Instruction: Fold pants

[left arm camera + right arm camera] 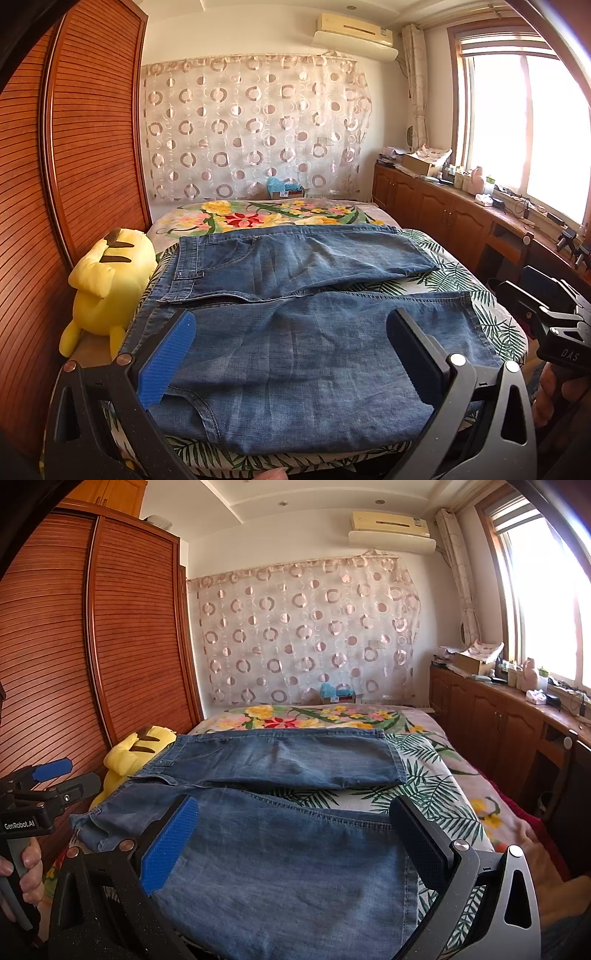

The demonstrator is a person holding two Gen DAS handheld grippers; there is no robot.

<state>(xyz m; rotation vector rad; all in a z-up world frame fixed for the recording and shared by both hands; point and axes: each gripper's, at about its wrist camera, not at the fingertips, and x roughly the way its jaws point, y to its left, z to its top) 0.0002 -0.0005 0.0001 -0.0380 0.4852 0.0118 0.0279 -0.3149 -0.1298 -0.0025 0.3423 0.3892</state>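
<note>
Blue denim pants (295, 332) are seen spread flat across a leaf-patterned bedspread (461, 280), filling the lower centre of both views, waistband toward the left beside a yellow plush toy (110, 280). The cloth is judged soft, limp and fairly heavy; hems or waistband would best be pinched. The left gripper (291, 354) and right gripper (295, 845) are held spread wide above the near leg, with nothing clasped.

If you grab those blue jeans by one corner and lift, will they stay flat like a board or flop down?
Probably flop. The jeans lie with soft creases and follow the bed, so the cloth looks limp. The far leg already lies wrinkled, so it would likely dangle. Denim looks thick, so perhaps somewhat heavy for the open left gripper.
</note>
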